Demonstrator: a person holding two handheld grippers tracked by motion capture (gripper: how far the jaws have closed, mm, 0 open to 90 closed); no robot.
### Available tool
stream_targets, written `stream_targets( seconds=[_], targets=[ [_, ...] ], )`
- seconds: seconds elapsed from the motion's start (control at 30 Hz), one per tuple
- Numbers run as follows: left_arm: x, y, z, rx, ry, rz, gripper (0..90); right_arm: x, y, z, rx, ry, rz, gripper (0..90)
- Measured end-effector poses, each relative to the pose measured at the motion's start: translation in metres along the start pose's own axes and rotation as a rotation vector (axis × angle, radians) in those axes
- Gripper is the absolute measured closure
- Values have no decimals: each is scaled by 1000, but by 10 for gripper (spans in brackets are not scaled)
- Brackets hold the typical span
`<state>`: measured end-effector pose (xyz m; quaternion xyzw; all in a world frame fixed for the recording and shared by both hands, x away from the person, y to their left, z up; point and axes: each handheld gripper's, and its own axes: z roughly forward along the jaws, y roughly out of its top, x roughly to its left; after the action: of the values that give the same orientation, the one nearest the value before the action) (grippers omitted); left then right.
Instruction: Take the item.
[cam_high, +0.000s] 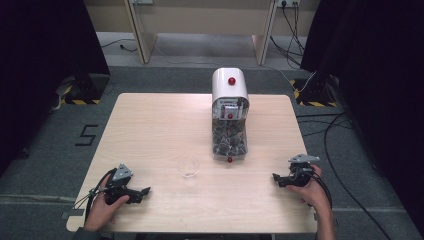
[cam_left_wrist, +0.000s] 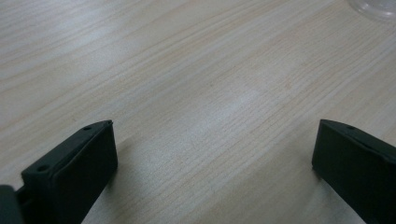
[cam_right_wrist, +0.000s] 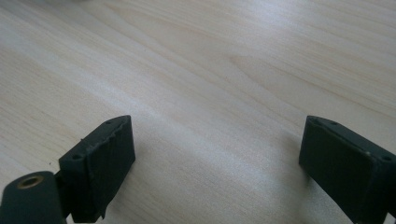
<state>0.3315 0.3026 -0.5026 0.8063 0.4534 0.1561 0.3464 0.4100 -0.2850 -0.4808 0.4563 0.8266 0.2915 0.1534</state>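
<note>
- Left gripper (cam_high: 134, 192) & right gripper (cam_high: 287, 178): jaws wide, holding nothing, low over bare bench (cam_high: 150, 130) at near corners.
- Small clear cup (cam_high: 188, 166) between them, empty; white dispenser (cam_high: 229, 115) just behind it, still full.
- Task looks unstarted; probably cup to be filled from dispenser.

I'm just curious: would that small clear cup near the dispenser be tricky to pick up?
Probably. The clear cup looks thin, empty and light, so a nudge might slide it across the smooth table. Its round wall may slip or flex if squeezed hard.
</note>
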Motion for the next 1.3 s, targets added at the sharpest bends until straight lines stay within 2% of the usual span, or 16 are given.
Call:
stream_targets(
  seconds=[0.4,0.53,0.63,0.67,0.77,0.87,0.93,1.1,1.17,1.2,1.3],
  targets=[
    [0,0,0,0,0,0,0,1,4,1,23,-13,16,112],
    [0,0,0,0,0,0,0,0,5,1,15,-22,28,161],
    [0,0,0,0,0,0,0,-2,6,-1,11,-10,20,191],
    [0,0,0,0,0,0,0,-2,7,-2,0,-10,29,195],
    [0,0,0,0,0,0,0,-3,11,-7,-54,-41,13,229],
    [0,0,0,0,0,0,0,-3,15,-13,-104,-52,12,242],
    [0,0,0,0,1,0,0,-2,17,-17,-146,-60,28,246],
    [0,0,0,1,1,0,0,2,24,-27,-233,-54,36,277],
    [0,0,0,0,1,0,0,4,25,-30,-244,-65,24,294],
    [0,1,0,1,1,0,0,9,31,-34,-262,-92,-12,300],
    [0,1,1,0,1,-2,0,16,39,-38,-302,-51,-15,322]
  ],
)
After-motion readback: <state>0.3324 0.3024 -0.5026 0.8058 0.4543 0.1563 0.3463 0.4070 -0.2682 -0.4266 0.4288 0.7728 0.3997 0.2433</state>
